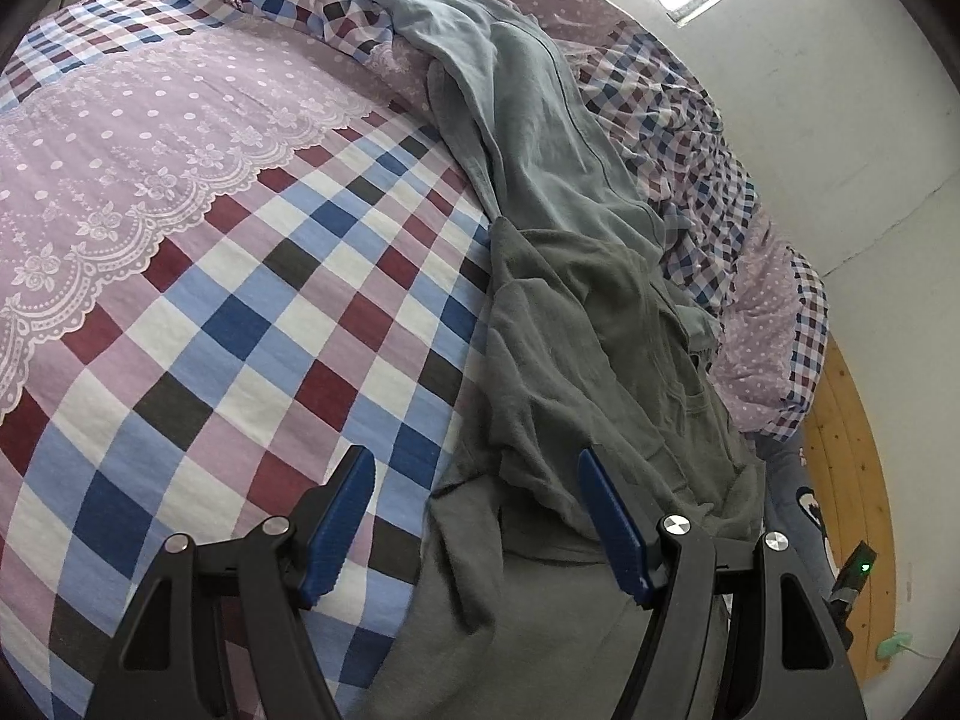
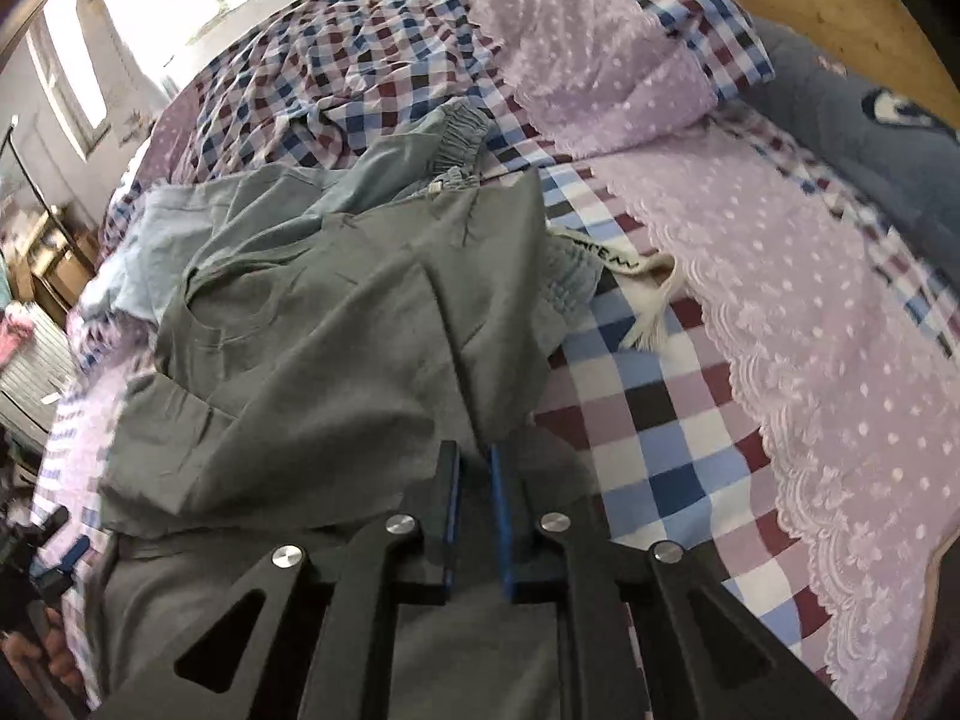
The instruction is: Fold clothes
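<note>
So the grey T-shirt (image 2: 336, 360) is lying rumpled on the bed (image 1: 198, 312), on top of the checked and lilac dotted cover, nowhere near flat. From the right wrist view you can see the round neckline up toward the far left, a short sleeve sticking out to the left, and a long diagonal crease running down the body toward the camera. The fabric is a soft mid-grey, full of small wrinkles.

Under its far edge is a pair of lighter blue-grey trousers (image 2: 420, 144) with a gathered elastic waistband and a cream drawstring (image 2: 645, 294) trailing out onto the checks. In the left wrist view those trousers stretch away up the bed in a long strip, with the T-shirt bunched over their near end.

The right tool (image 2: 476, 456) has its blue pads drawn close together, pinching a fold of the T-shirt's near hem. The left tool (image 1: 477, 468) is spread wide, one finger over the checked cover, the other over the grey cloth, gripping nothing.
</note>
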`<act>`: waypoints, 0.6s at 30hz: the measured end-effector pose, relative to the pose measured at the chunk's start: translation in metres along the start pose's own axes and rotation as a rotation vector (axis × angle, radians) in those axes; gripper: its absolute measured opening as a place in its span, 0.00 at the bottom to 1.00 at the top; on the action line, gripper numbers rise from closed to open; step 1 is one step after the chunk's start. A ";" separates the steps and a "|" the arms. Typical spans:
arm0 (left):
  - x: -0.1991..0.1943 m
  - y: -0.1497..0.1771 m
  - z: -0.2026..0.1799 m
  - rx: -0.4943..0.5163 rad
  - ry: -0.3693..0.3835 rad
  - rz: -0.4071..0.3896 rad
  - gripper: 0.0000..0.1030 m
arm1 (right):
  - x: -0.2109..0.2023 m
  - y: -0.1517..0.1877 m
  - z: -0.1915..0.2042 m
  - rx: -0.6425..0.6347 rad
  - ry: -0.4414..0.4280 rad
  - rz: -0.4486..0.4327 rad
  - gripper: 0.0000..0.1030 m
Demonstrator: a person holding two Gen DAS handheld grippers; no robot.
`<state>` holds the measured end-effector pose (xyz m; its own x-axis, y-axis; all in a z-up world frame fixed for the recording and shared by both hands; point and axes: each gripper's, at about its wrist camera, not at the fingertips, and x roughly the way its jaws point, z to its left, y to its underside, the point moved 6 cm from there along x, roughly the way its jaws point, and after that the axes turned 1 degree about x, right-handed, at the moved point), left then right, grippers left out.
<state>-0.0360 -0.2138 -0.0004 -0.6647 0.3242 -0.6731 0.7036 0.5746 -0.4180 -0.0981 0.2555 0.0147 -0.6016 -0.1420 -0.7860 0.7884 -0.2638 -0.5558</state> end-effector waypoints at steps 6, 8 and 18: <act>0.000 -0.001 0.001 -0.003 0.002 0.000 0.72 | -0.013 0.001 -0.009 0.054 -0.015 -0.039 0.32; 0.000 -0.001 0.001 -0.004 0.002 -0.001 0.72 | -0.011 0.004 -0.012 0.030 0.014 -0.024 0.32; 0.000 -0.001 0.002 -0.007 0.001 -0.001 0.72 | 0.027 0.030 -0.044 -0.058 -0.017 0.143 0.32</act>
<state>-0.0358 -0.2158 -0.0014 -0.6659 0.3239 -0.6721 0.7009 0.5803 -0.4148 -0.0850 0.2858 -0.0347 -0.4845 -0.1903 -0.8539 0.8720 -0.1839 -0.4537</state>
